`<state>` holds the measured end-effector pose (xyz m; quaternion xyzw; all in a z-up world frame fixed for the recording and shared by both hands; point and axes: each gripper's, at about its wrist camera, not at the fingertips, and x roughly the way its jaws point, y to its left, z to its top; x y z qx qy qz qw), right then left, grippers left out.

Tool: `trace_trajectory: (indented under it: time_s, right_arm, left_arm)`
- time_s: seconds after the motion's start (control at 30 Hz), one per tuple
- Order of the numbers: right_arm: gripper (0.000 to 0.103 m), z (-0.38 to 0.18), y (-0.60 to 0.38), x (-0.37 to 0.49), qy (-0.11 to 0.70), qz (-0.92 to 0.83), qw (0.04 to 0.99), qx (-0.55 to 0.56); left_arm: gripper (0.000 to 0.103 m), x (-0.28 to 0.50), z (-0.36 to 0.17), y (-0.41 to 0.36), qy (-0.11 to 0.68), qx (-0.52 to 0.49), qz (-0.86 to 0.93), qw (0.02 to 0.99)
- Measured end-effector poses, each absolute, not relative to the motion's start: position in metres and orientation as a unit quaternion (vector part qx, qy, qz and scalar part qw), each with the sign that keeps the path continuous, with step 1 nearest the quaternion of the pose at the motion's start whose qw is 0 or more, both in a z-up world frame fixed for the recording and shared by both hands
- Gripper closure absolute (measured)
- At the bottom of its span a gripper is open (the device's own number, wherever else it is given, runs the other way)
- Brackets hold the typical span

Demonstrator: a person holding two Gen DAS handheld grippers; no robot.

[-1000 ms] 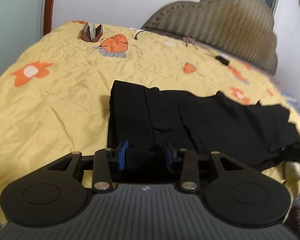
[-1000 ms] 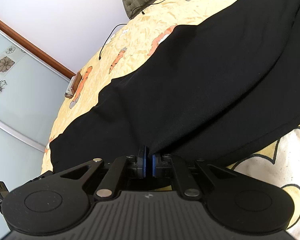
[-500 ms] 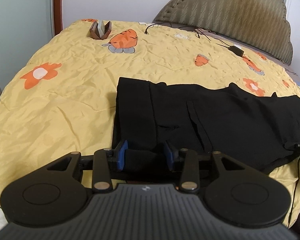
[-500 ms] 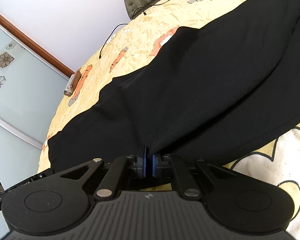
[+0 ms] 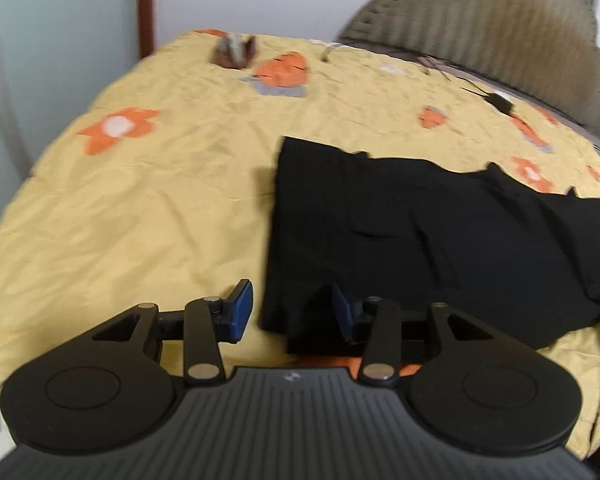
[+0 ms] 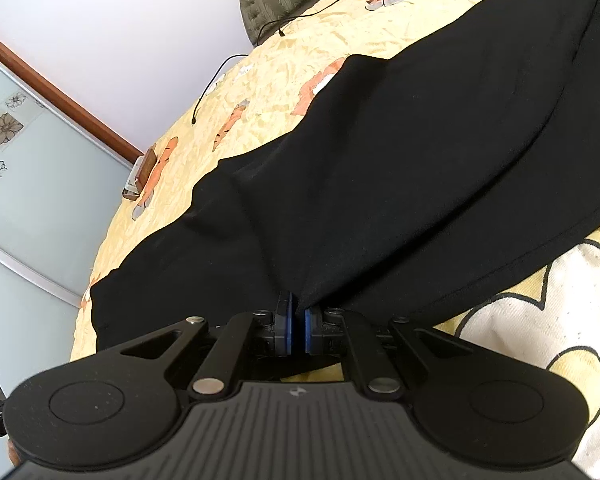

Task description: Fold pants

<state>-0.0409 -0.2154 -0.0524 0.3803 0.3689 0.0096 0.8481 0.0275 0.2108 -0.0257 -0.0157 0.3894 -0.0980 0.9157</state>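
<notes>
A pair of black pants [image 5: 440, 240] lies spread across a bed covered by a yellow bedspread [image 5: 160, 208] printed with orange flowers. Everything below is placed relative to the pants.

In the left wrist view, which is a little blurred, bare yellow bedspread lies to the left of the pants. Beyond their far left corner, near the top edge of the bed, sits a small brown object [image 5: 234, 54], well apart from the cloth. The left gripper [image 5: 292, 312] is at the near left corner of the pants. Its jaws stand apart and have just been opening: the left blue pad is clear of the cloth, over bare bedspread, while the corner of the pants lies in the gap, against the right pad. The cloth is not pinched. Behind the pants, to the right, rises a padded grey-green headboard [image 5: 480, 28], with a dark cable and small black adapter [image 5: 500, 102] on the bedspread just in front of it.

In the right wrist view, the pants run diagonally from lower left to upper right. The right gripper [image 6: 299, 326] has its jaws together, clamped on a raised fold at the near edge of the pants.
</notes>
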Motion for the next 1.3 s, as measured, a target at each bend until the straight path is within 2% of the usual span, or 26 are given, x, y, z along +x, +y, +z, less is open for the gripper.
trace_trajectory:
  time_s: [0.03, 0.37, 0.6, 0.8, 1.07, 1.3]
  right_arm:
    - [0.098, -0.053, -0.216, -0.040, 0.370, 0.010, 0.847, 0.382]
    - [0.097, -0.057, -0.220, -0.041, 0.371, 0.018, 0.838, 0.401]
    - [0.095, -0.051, -0.248, -0.065, 0.350, 0.035, 0.844, 0.404]
    - [0.095, -0.026, -0.310, -0.106, 0.277, -0.058, 0.893, 0.350]
    - [0.092, -0.046, -0.425, -0.106, 0.227, -0.094, 0.856, 0.455]
    - [0.092, -0.093, -0.443, -0.061, 0.229, -0.038, 0.790, 0.567]
  left_arm:
    - [0.067, 0.025, -0.024, 0.215, 0.389, -0.021, -0.093, 0.916]
    - [0.068, 0.008, 0.005, 0.175, 0.353, 0.024, -0.119, 0.928]
    - [0.067, 0.016, 0.015, 0.078, 0.336, 0.059, -0.234, 0.911]
    - [0.067, 0.014, 0.008, -0.032, 0.341, 0.087, -0.348, 0.869]
    - [0.066, 0.022, -0.012, -0.138, 0.356, 0.104, -0.412, 0.833]
    - [0.066, 0.040, -0.033, -0.173, 0.370, 0.099, -0.410, 0.828]
